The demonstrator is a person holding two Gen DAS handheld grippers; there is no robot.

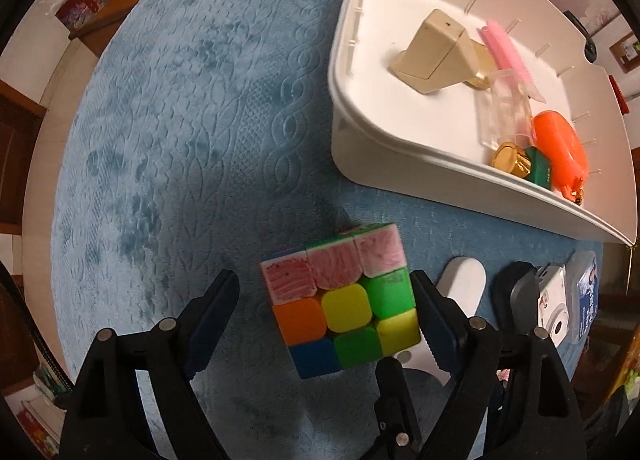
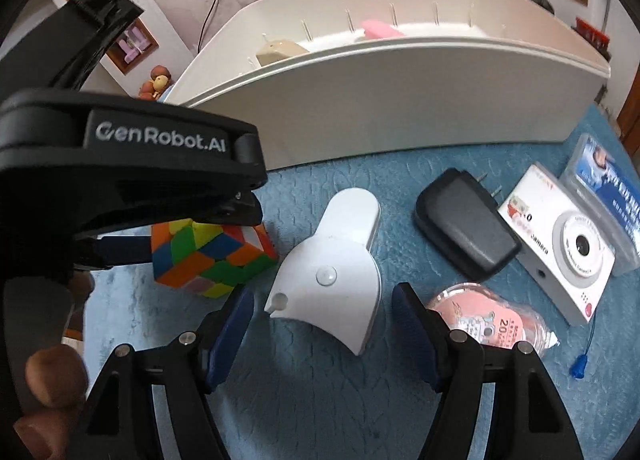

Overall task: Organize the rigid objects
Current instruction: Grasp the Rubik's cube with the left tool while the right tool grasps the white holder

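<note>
On the blue quilted counter (image 1: 180, 120), the left hand-held gripper (image 1: 326, 310) points down over the puzzle cube (image 1: 340, 300); its jaws stand wide, the cube between them, the left pad clear of it, while the right pad sits at the cube's edge and contact there cannot be told. In the right wrist view the cube (image 2: 208, 256) lies left of a white curved plastic piece (image 2: 332, 272); the right hand-held gripper (image 2: 322, 324) hovers open with that piece between its pads, neither pad pressing it. Further right lie a black plug adapter (image 2: 464, 228), a white toy camera (image 2: 560, 252) and a clear case (image 2: 612, 188); a wrapped pink packet (image 2: 492, 320) sits just beside the right finger. Behind them stands the white bin (image 1: 400, 164), holding a beige block (image 1: 432, 48), a pink comb (image 1: 506, 48) and an orange case (image 1: 560, 148).
</note>
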